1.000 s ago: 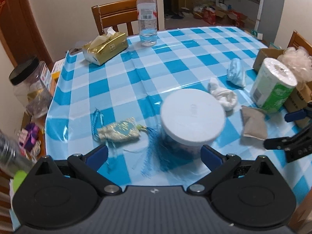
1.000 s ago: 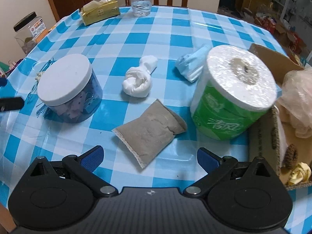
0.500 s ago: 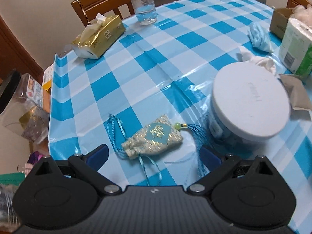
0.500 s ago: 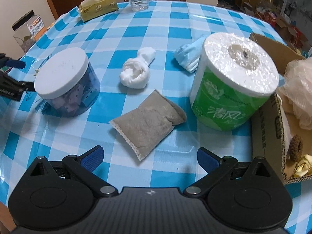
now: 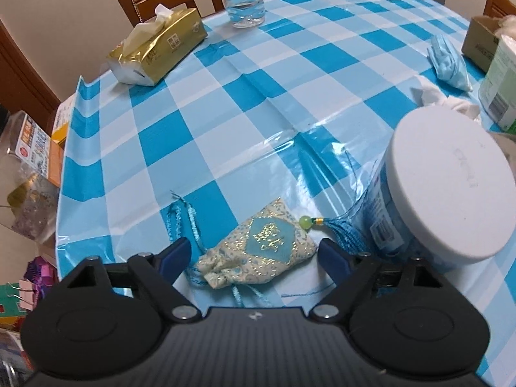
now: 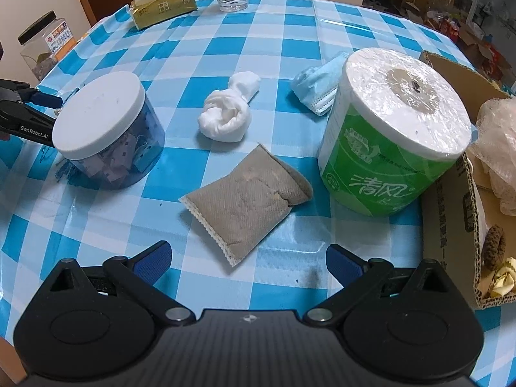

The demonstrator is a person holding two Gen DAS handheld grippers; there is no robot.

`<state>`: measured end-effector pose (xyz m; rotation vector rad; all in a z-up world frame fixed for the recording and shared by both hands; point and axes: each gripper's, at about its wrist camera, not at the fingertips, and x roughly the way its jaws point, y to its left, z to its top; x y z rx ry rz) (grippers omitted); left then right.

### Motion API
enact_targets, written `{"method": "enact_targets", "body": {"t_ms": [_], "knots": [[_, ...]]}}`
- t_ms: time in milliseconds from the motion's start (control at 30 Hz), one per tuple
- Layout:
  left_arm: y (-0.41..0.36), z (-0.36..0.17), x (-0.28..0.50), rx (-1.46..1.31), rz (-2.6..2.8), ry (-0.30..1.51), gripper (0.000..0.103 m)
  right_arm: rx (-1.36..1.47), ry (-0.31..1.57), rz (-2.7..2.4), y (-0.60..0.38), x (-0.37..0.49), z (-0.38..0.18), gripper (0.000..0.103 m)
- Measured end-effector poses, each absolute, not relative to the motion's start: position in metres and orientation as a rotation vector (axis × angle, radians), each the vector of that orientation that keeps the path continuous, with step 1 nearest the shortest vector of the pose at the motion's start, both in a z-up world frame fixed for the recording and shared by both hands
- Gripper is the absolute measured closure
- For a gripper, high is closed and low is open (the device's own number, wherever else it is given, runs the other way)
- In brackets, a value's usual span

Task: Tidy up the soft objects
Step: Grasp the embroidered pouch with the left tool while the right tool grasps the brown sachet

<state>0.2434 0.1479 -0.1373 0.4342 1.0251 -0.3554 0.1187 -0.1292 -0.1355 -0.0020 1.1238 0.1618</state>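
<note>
You had a blue and white checked tablecloth (image 5: 206, 122), a cream pouch (image 5: 258, 245) with a turquoise patch and gold glitter, a grey-brown sachet (image 6: 245, 206), a green-wrapped paper roll (image 6: 387, 148) and a gold tissue pack (image 5: 158, 48).

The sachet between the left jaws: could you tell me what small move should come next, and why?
Probably finish closing the left gripper on the sachet. Its jaws have just been closing, the sachet lies between them on the tablecloth, and a small gap shows at each side. Its tassel runs against the jar, so lift gently.
</note>
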Motion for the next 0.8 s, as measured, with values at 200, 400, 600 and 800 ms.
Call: {"method": "enact_targets", "body": {"t_ms": [200,400,600,800], "knots": [[0.148,-0.135,0.245,0.373,-0.377,1.049,0.045,0.028,1.134,0.177,-0.130,0.125,-0.140,0.000],[0.145,-0.134,0.239,0.374,-0.393,1.061,0.050,0.058,1.134,0.208,-0.125,0.133,-0.144,0.000],[0.146,-0.133,0.234,0.371,-0.390,1.073,0.050,0.085,1.140,0.210,-0.117,0.146,-0.152,0.000],[0.147,-0.133,0.230,0.369,-0.390,1.079,0.050,0.097,1.125,0.208,-0.110,0.160,-0.152,0.000]]}}
